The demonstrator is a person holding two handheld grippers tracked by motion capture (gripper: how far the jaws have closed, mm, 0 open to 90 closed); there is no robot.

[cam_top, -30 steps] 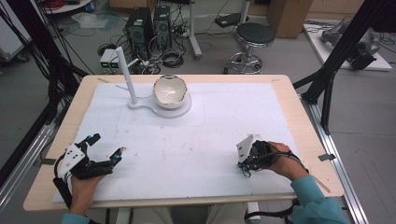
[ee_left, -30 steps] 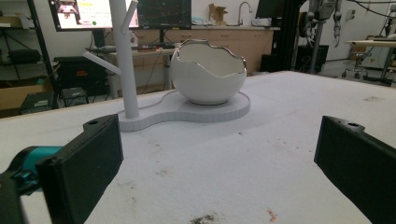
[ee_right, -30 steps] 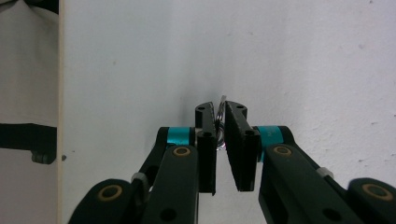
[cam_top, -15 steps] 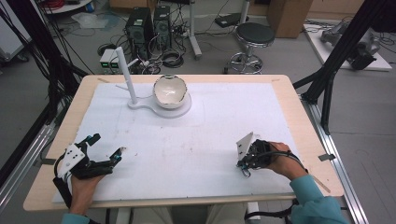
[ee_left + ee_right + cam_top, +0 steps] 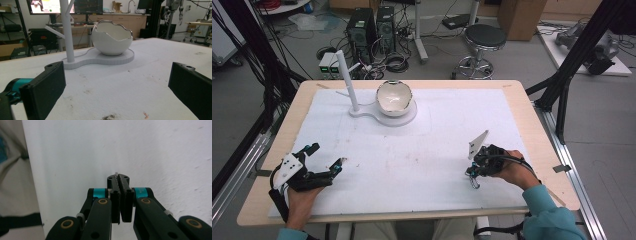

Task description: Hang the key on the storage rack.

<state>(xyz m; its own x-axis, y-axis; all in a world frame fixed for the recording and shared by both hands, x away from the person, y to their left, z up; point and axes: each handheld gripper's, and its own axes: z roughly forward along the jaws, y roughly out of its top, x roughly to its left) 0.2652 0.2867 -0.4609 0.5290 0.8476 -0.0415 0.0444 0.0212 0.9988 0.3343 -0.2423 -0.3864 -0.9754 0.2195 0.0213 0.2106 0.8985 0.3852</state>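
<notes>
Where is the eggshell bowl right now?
In the high view, the eggshell bowl sits on the white stand base at the table's far left-centre, right of the white post.

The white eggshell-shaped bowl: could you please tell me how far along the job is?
Nothing looks done: the white eggshell-shaped bowl with silver rim sits on its white stand, beside the white branched post. In hand: the left claw is open, the right claw shut, both far from it. All handling is left.
</notes>
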